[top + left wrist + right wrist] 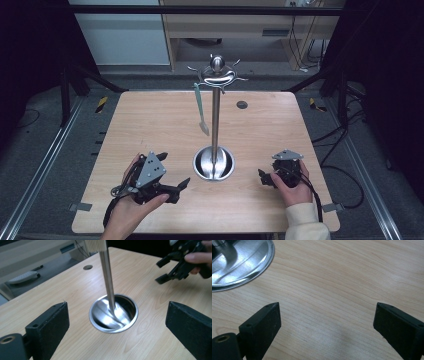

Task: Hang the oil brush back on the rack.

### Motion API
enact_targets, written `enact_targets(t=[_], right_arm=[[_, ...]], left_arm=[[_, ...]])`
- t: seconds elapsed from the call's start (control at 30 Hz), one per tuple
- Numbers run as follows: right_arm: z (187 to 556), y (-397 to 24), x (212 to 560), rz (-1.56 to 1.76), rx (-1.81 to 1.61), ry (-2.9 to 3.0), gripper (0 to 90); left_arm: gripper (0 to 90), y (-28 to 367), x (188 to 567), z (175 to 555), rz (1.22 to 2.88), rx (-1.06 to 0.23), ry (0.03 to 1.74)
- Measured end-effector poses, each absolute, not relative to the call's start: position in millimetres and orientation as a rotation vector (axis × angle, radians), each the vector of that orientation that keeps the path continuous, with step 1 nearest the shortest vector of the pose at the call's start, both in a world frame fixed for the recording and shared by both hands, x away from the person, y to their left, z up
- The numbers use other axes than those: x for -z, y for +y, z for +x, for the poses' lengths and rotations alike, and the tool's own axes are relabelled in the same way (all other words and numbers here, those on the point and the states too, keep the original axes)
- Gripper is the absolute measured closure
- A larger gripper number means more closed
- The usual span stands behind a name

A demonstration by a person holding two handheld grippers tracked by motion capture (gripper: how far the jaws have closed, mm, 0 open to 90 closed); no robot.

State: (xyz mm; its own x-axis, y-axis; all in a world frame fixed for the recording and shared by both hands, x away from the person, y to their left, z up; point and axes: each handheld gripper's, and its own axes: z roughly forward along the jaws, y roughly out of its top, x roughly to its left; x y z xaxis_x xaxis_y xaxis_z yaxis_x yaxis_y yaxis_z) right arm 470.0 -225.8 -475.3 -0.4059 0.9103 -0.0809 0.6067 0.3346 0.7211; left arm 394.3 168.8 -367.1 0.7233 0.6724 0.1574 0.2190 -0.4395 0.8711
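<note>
A steel utensil stand (215,120) rises from a round dished base (214,164) at the table's middle front, with hooks around a ball top (217,64). A pale green utensil (200,109) hangs from a left hook. My left gripper (176,189) rests at the front left, open and empty, pointing at the base (113,313) and pole (107,275). My right gripper (266,179) sits at the front right, open and empty, low over bare wood with the base's rim (244,262) at its upper left. The right gripper (172,267) also appears in the left gripper view.
The wooden table (150,120) has a small round dark hole (242,104) behind the stand to the right. A wooden cabinet (230,30) and cables stand beyond the far edge. Metal rails (45,160) flank the table.
</note>
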Motion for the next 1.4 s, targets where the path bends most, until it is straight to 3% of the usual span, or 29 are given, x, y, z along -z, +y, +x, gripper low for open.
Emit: enact_targets(t=[1.4], right_arm=[[470, -225, 476, 1.332, -0.835, 2.136, 8.3]], left_arm=[[3.4, 228, 435, 432, 2.073, -0.633, 0.895]])
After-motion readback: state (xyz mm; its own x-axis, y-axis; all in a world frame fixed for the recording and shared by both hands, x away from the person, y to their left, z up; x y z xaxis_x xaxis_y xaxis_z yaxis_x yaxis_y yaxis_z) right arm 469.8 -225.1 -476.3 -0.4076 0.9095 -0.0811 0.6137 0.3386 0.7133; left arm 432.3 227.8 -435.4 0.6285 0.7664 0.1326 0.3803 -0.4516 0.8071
